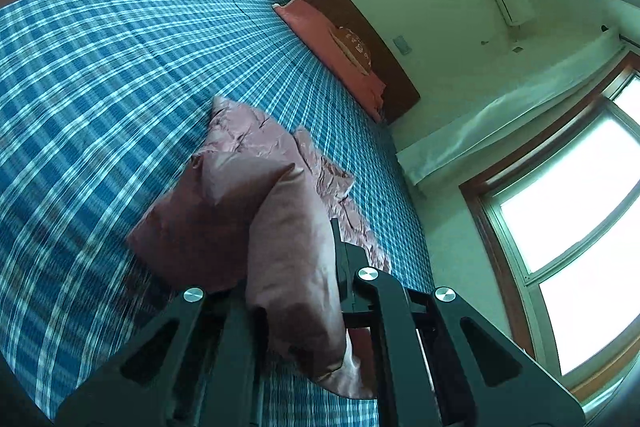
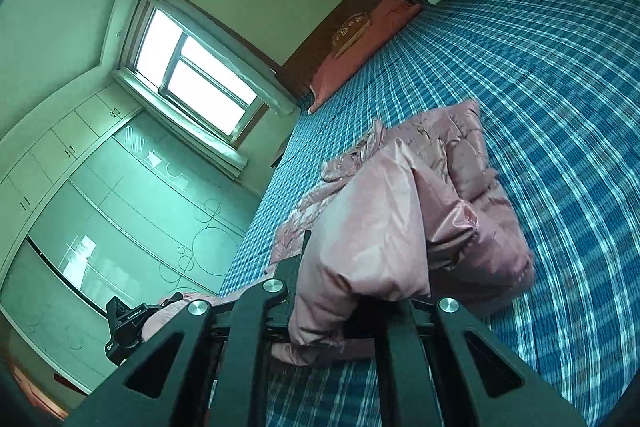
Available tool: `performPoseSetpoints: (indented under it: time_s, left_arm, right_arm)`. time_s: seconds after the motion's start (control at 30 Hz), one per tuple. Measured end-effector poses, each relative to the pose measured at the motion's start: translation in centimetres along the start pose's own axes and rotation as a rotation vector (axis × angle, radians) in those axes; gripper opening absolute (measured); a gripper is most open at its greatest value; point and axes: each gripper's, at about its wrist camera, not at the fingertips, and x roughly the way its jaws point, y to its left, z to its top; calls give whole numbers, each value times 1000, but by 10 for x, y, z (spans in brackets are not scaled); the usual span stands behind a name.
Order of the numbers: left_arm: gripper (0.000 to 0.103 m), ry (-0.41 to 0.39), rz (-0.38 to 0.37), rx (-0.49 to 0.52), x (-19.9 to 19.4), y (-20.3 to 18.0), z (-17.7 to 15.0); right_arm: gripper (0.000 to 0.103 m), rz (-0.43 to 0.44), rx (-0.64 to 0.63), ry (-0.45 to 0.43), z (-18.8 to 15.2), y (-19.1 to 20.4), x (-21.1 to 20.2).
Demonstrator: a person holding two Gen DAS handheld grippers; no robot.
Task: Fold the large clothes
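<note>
While no writing reads clearly, each hand-held gripper, left (image 1: 320, 251) and right (image 2: 340, 267), pinches the pink jacket (image 2: 400, 211).

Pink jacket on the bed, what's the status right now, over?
Left gripper and right gripper both shut on the pink jacket. Near edge raised off the blue plaid bedspread; far part lies crumpled. Nothing in the way.

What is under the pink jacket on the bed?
The blue plaid bedsheet shows around the pink jacket and continues beneath it. Both grippers, left and right, hold its near part lifted. Whatever else lies under the resting part is covered.
</note>
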Motion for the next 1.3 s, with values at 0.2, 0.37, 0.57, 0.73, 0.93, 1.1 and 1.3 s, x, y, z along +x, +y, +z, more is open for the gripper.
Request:
performPoseSetpoints:
  time_s: [0.2,0.37,0.57,0.73,0.93,1.1,1.3]
  left_arm:
    - [7,-2,81,80,96,-20,51]
    - [7,8,199,108,181,-7,82]
    - [8,35,314,134,259,21,101]
    - [11,69,377,181,302,35,100]
    - [54,75,298,87,294,33,111]
    - [62,-3,262,88,263,16,120]
    - [62,40,366,326,271,3,94]
  right_arm:
    - [8,-38,37,-3,80,-20,90]
    - [8,-121,73,3,126,-51,164]
    - [8,-235,103,60,147,-103,236]
    - [12,-286,119,96,154,-122,266]
    - [59,-247,102,41,158,-108,248]
    - [66,-248,6,-1,156,-82,229]
    - [66,-343,-171,122,130,-55,272]
